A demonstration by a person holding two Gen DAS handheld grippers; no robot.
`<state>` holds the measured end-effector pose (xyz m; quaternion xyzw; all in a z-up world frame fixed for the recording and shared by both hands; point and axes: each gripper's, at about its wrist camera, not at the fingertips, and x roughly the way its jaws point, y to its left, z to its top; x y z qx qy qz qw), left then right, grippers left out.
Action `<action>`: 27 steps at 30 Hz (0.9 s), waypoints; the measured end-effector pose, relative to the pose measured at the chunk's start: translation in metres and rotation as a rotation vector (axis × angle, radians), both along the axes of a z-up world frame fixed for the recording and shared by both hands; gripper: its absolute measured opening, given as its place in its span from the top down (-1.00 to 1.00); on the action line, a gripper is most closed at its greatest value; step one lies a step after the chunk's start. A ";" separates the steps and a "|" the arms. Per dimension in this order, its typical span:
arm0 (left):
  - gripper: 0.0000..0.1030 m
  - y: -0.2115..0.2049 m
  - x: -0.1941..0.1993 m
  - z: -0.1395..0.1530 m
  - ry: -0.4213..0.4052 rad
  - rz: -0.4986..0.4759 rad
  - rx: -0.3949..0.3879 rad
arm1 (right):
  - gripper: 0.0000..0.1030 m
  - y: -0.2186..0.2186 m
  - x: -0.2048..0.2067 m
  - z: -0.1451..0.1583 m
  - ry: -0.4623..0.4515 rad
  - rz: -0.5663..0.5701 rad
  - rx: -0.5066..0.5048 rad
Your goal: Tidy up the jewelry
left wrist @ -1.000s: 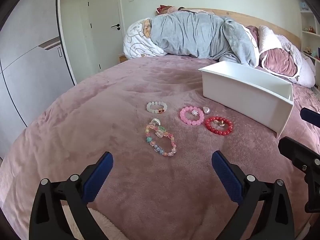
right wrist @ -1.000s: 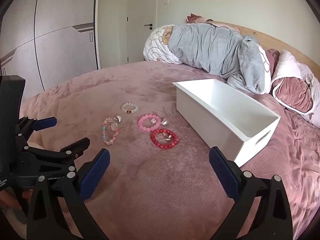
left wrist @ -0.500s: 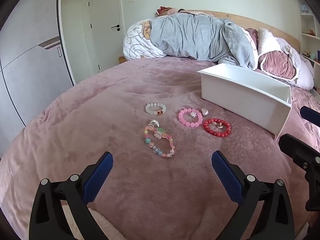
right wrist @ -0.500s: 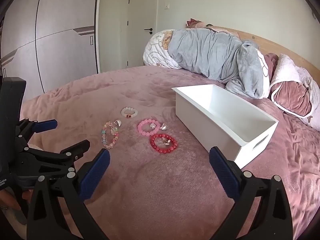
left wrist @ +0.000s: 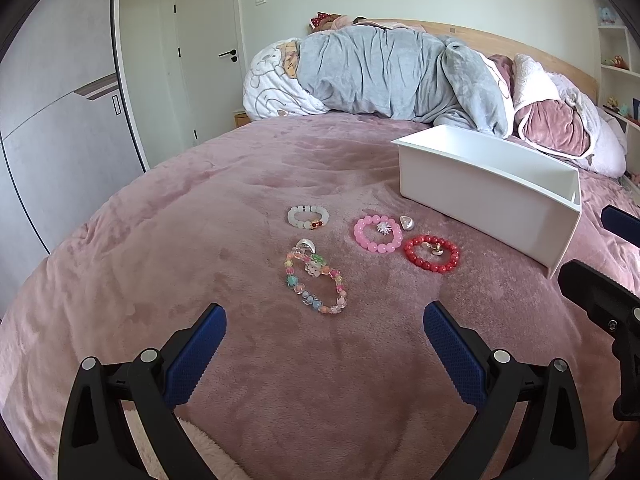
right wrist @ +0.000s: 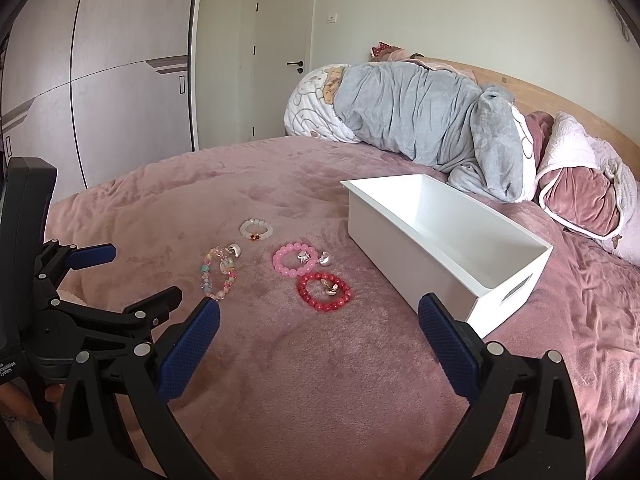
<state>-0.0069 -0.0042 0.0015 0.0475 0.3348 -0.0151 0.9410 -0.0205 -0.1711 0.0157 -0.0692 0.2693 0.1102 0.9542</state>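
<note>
Right wrist view shows the task not yet begun: the red bracelet (right wrist: 324,292), pink bracelet (right wrist: 294,265), white bracelet (right wrist: 256,229) and multicoloured bracelet (right wrist: 218,276) all lie on the pink blanket (right wrist: 320,380) just left of the white box (right wrist: 404,256), whose visible inside looks bare, while the right gripper (right wrist: 319,344) hovers spread with nothing between its pads. Only this view looks into the box and shows its handle slot; the left wrist view sees just the box's outer wall, but gives a closer look at the bracelets and the left gripper (left wrist: 325,346), also spread and holding nothing.
</note>
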 end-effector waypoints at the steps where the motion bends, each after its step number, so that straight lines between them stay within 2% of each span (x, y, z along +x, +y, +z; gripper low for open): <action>1: -0.94 -0.001 0.000 -0.001 0.001 -0.002 0.001 | -0.90 0.001 0.000 0.000 0.001 0.000 -0.001; 17: -0.94 -0.010 -0.004 -0.004 0.003 0.000 -0.002 | -0.90 0.001 -0.001 -0.001 -0.005 -0.001 -0.009; 27: -0.94 0.001 0.002 0.001 -0.003 -0.001 -0.015 | -0.90 0.001 -0.002 -0.001 -0.007 0.002 -0.013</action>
